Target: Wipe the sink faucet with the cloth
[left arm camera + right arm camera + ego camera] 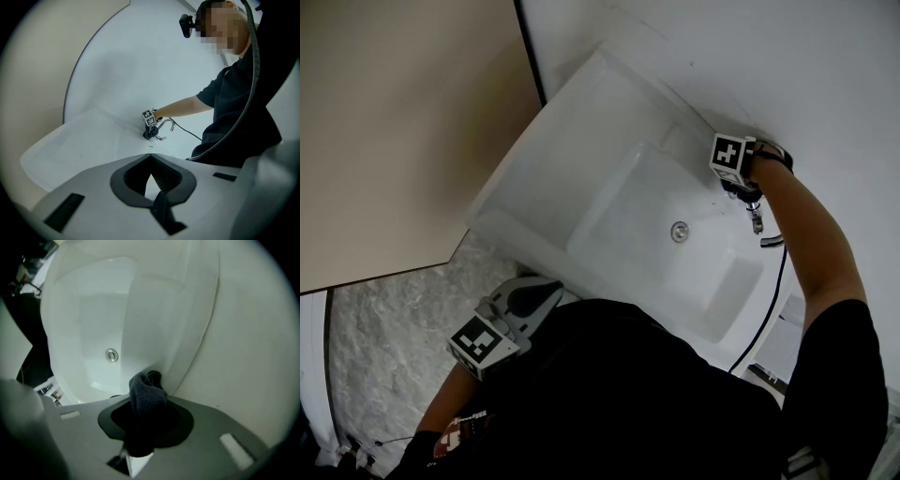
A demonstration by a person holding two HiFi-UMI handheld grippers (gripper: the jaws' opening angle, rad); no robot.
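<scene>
Head cam: on my head, steep look down at the white sink (619, 197) from mid range; my dark shirt fills the bottom.

Left gripper view: rides my left tongs (157, 194), low and back, looking across the sink to the faucet (166, 123) and my right tongs (151, 132), both small and far.

Right gripper view: close, angled down along the right tongs into the basin, drain (112, 355) in sight, cloth (146, 401) filling the foreground.

All three share the sink; head and right views share the drain.

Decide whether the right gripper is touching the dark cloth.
Touching. The right gripper view shows the cloth clamped between the jaws of the right gripper, its bunched end sticking out past them.
</scene>
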